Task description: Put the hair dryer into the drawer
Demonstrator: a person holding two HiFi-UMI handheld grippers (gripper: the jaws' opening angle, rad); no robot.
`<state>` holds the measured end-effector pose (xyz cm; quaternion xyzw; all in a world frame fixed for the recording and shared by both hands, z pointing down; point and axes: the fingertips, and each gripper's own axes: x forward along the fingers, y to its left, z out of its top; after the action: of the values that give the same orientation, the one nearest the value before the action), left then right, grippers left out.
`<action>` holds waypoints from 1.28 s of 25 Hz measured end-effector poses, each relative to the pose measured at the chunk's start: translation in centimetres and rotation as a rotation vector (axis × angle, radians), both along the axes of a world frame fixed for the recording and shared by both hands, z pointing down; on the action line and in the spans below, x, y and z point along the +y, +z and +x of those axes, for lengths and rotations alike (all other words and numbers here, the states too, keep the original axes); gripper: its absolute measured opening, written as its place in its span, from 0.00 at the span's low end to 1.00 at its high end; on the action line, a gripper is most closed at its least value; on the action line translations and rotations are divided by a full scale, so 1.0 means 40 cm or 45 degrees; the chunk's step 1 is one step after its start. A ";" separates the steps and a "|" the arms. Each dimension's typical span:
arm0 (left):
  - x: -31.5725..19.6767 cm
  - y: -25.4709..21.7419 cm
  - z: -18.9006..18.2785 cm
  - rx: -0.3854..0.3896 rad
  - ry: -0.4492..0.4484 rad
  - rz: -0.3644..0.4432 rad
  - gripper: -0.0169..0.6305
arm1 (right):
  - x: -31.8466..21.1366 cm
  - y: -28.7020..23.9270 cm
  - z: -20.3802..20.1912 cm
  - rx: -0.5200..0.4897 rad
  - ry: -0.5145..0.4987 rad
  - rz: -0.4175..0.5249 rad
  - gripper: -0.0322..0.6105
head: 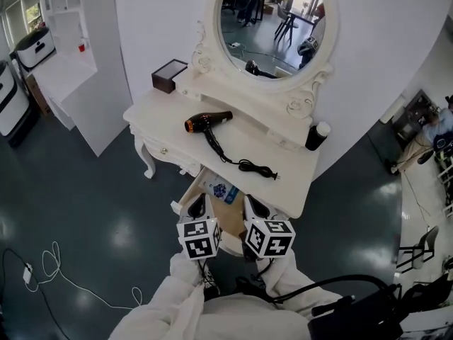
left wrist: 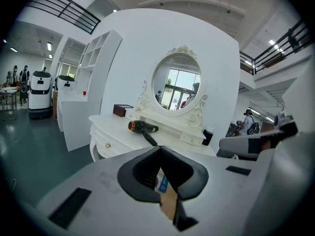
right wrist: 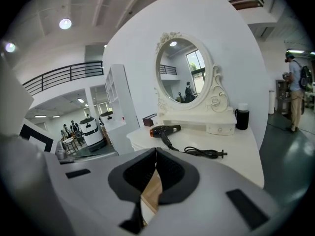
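Note:
The black hair dryer [head: 205,122] with an orange nozzle lies on the white dressing table [head: 297,183], and its cord [head: 248,166] trails right to the plug. It also shows in the left gripper view as the hair dryer [left wrist: 140,127] and in the right gripper view as the hair dryer [right wrist: 165,129]. Below the table's front edge the drawer [head: 185,197] stands pulled out, with a blue-and-white packet [head: 221,190] inside. My left gripper [head: 198,202] and right gripper [head: 253,205] hover side by side over the drawer, well short of the dryer. Both are shut and empty, as the left gripper [left wrist: 160,149] and right gripper [right wrist: 156,150] show up close.
An oval mirror [head: 272,23] rises at the table's back. A brown box [head: 168,75] sits at its left rear corner, a black bottle [head: 316,135] with a white cap at the right. A white shelf unit [head: 71,62] stands left, and a white cable [head: 49,268] lies on the floor.

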<state>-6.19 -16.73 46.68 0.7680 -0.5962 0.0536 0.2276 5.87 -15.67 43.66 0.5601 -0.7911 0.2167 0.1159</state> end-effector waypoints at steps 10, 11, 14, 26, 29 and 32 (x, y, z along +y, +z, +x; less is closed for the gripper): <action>-0.023 0.079 -0.034 0.001 -0.033 -0.081 0.02 | -0.044 0.064 -0.033 0.019 -0.033 -0.067 0.15; -0.030 0.080 -0.041 -0.003 -0.046 -0.081 0.02 | -0.054 0.066 -0.037 0.019 -0.044 -0.067 0.15; -0.041 0.079 -0.056 -0.005 -0.084 -0.087 0.02 | -0.077 0.068 -0.045 0.015 -0.071 -0.067 0.15; -0.067 0.071 -0.032 -0.021 -0.105 -0.090 0.02 | -0.107 0.064 -0.030 0.003 -0.112 -0.075 0.15; -0.080 0.076 -0.015 -0.022 -0.096 -0.094 0.02 | -0.113 0.065 -0.008 0.015 -0.111 -0.082 0.15; -0.101 0.078 0.004 -0.019 -0.089 -0.093 0.02 | -0.124 0.070 0.016 0.041 -0.119 -0.098 0.15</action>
<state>-6.04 -20.79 49.81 0.7375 -0.6220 0.0732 0.2526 6.53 -20.65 46.46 0.5211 -0.8055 0.2324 0.1602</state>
